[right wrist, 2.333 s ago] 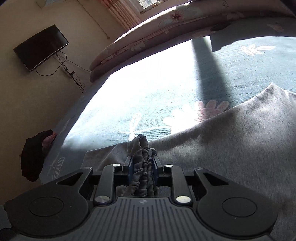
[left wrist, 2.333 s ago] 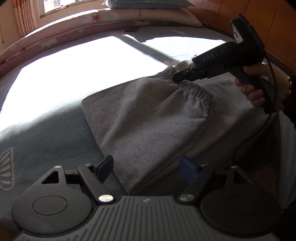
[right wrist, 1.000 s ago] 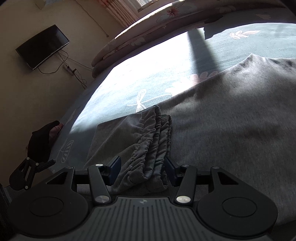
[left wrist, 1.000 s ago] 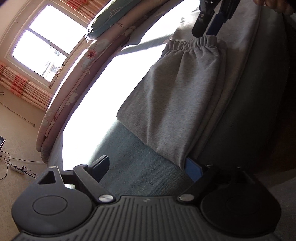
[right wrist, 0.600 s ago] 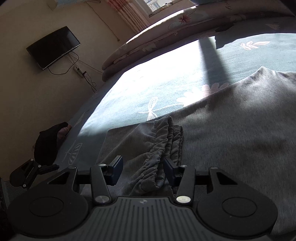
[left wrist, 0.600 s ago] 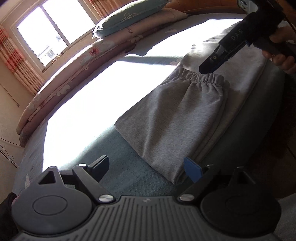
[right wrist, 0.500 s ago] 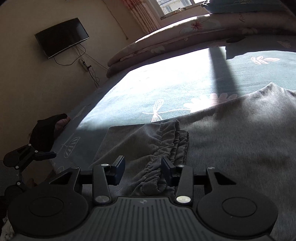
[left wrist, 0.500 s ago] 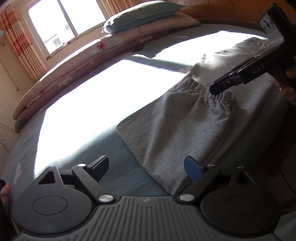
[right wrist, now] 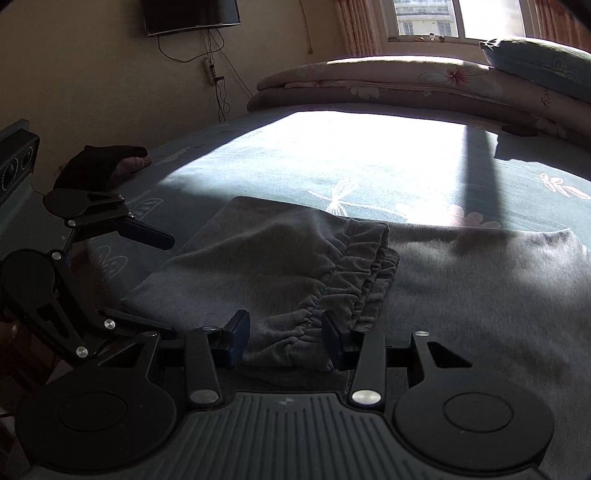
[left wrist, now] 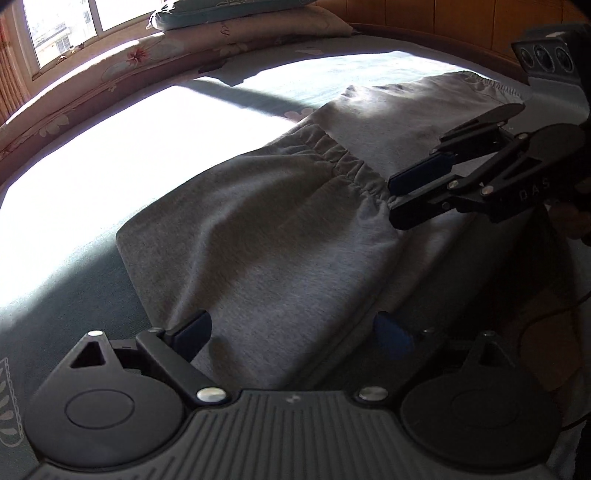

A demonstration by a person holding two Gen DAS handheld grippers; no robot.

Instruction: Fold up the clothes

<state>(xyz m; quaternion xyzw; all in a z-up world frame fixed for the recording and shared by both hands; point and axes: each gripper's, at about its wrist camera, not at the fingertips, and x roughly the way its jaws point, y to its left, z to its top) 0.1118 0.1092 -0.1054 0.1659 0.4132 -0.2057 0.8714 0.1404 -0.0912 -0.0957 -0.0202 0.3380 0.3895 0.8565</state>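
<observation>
While the grey sweatpants [left wrist: 266,236] lie folded on the bed [left wrist: 147,155], left gripper [left wrist: 291,328] spreads wide astride the fold, right gripper [right wrist: 284,334] half-open, loosely straddling the cuffs [right wrist: 347,277], both evidently letting go.

Two close wrist views from opposite ends of the folded grey trousers [left wrist: 266,236], facing each other.

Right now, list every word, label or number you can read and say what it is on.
"DAS": on the side of the right hand-held gripper, partly cut off in the left wrist view.
Script on the pillow edge: too blurred to read.
Nothing else legible.
</observation>
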